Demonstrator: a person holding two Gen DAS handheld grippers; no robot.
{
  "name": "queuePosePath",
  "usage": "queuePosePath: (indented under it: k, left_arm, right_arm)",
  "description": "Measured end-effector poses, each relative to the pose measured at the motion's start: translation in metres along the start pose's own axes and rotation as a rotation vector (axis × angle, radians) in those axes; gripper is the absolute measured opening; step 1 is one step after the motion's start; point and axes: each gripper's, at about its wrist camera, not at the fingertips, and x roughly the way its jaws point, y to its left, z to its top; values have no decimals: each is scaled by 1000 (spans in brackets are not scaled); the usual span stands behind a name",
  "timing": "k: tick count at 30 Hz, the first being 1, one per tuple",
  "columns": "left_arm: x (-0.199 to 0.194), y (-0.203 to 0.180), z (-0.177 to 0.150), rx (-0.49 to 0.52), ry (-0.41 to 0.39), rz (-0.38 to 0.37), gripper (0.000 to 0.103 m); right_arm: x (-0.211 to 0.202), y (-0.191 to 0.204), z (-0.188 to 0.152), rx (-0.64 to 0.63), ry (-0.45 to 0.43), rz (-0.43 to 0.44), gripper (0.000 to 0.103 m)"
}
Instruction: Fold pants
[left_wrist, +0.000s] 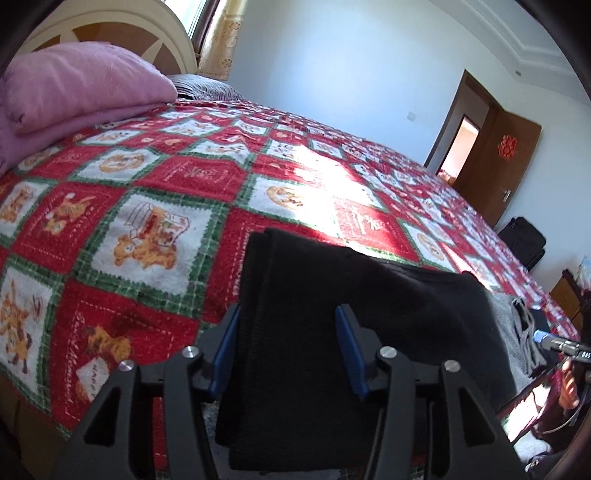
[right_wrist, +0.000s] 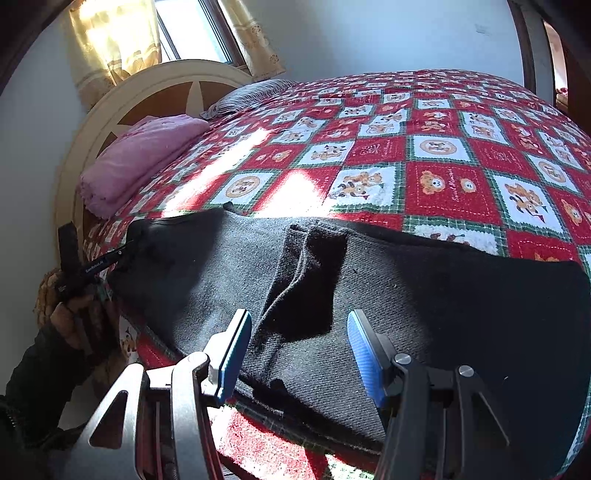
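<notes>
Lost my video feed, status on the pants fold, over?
Left gripper straddles the pants end, pad contact unclear. Right gripper open over pants mid-section. Pants lie along the bedspread edge. Nothing in the way.

You have the dark knit pants (right_wrist: 424, 295) lying across the near edge of the patchwork bear-print bedspread (right_wrist: 443, 155). Your folded pink blanket (right_wrist: 140, 158) sits far left, before the round cream headboard (right_wrist: 155, 88).

light: window (right_wrist: 192, 33) daylight | glare: sun patches on bedspread (left_wrist: 325, 173) | edges: fisheye-bent, dark vignette
</notes>
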Motion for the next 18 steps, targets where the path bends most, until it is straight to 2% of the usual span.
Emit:
queuePosePath:
  k: [4, 6, 7, 9, 12, 14, 15, 18]
  left_arm:
    - [-13, -13, -2, 41, -43, -11, 50]
    - [-6, -15, -3, 73, -7, 44, 51]
    - [-2, -10, -4, 50, -1, 44, 54]
    - [-2, -2, -5, 4, -13, 18, 56]
    - [1, -1, -4, 0, 1, -10, 63]
    - [2, 1, -5, -15, 2, -30, 63]
    - [2, 2, -5, -20, 2, -39, 62]
    - [-2, 4, -3, -20, 23, -47, 51]
  right_arm:
    - [-4, -3, 1, 16, -16, -5, 56]
    - [-5, -5, 1, 23, -20, -6, 56]
    - [-4, -5, 1, 27, -19, -7, 56]
    - [-2, -6, 0, 28, -12, -10, 56]
    - [0, -5, -2, 22, -10, -13, 56]
    - [1, -4, -3, 13, -9, -19, 56]
    - [2, -4, -3, 7, -10, -25, 56]
    - [1, -3, -4, -2, -17, -34, 56]
